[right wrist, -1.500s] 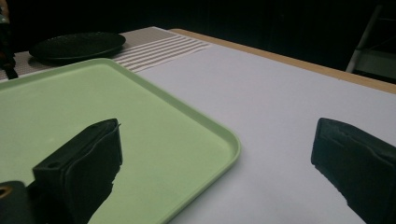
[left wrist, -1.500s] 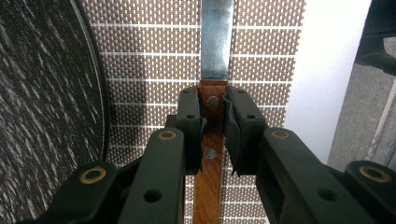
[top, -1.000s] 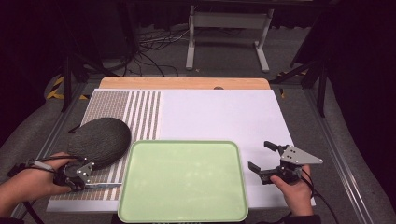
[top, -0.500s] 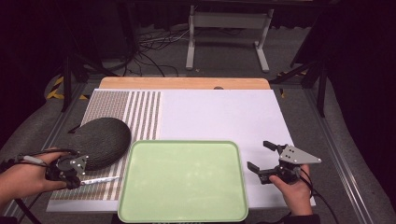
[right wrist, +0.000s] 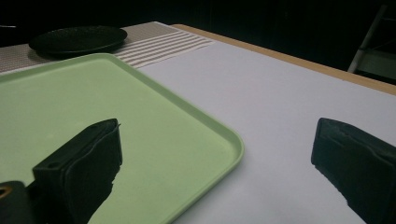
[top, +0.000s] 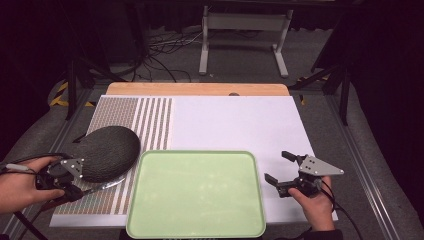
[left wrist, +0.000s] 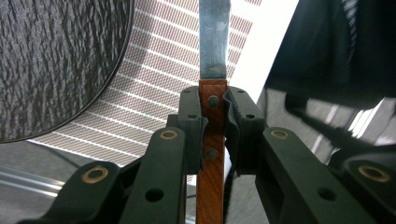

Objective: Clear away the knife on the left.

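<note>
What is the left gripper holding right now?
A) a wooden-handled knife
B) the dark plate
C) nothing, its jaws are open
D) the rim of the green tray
A: in the left gripper view the left gripper has its jaws shut on the riveted wooden handle of the knife, whose blade points forward beside the dark plate.

**Free room and obstacles on the table**

Your broadest open passage is the white sheet (top: 235,125) beyond the green tray (top: 195,192). The tray blocks the near centre. The dark plate (top: 102,152) blocks the striped mat (top: 137,120) at left, just beside your left gripper (top: 75,192) and its knife (left wrist: 214,56).
</note>
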`<state>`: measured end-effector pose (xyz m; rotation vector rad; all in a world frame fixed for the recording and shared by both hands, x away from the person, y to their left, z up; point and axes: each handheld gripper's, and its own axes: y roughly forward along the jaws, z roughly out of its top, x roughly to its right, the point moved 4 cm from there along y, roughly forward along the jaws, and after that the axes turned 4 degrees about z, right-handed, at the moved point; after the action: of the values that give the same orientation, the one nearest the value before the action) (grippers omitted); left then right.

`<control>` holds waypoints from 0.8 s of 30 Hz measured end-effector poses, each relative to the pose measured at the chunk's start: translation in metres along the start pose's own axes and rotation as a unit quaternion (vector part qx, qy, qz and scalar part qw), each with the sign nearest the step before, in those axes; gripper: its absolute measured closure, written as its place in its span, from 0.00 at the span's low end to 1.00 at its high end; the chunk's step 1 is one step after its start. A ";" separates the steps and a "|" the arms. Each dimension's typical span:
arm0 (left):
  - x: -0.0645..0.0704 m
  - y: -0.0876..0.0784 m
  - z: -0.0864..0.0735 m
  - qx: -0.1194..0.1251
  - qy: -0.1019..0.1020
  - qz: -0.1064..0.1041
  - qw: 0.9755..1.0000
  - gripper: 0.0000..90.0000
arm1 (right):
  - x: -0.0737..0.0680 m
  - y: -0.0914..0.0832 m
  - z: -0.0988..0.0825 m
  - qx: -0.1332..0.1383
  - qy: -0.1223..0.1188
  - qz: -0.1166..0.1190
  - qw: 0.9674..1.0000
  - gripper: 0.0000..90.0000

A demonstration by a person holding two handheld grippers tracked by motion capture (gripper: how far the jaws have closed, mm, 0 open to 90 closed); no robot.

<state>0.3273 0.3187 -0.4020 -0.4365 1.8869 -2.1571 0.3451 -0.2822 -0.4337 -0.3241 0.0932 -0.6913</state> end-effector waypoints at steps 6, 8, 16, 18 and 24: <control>0.006 -0.006 0.013 0.036 -0.069 -0.025 0.997 0.87 | 0.000 -0.001 0.000 0.000 0.000 -0.001 1.000 0.03; 0.005 -0.006 0.015 0.040 -0.085 -0.029 0.995 0.87 | 0.000 -0.001 0.000 0.000 0.000 -0.001 1.000 0.03; 0.010 -0.009 0.030 0.063 -0.131 -0.032 0.989 0.87 | 0.001 -0.001 0.000 0.001 0.001 -0.001 1.000 0.03; 0.012 -0.010 0.033 0.069 -0.143 -0.032 0.987 0.87 | 0.001 -0.001 0.000 0.001 0.001 0.000 1.000 0.03; 0.017 -0.006 0.048 0.081 -0.174 -0.035 0.981 0.86 | 0.001 -0.001 0.000 0.000 0.002 -0.001 1.000 0.03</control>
<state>0.3298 0.2690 -0.3893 -0.7975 1.5176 -2.0911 0.3452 -0.2839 -0.4336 -0.3240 0.0960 -0.6946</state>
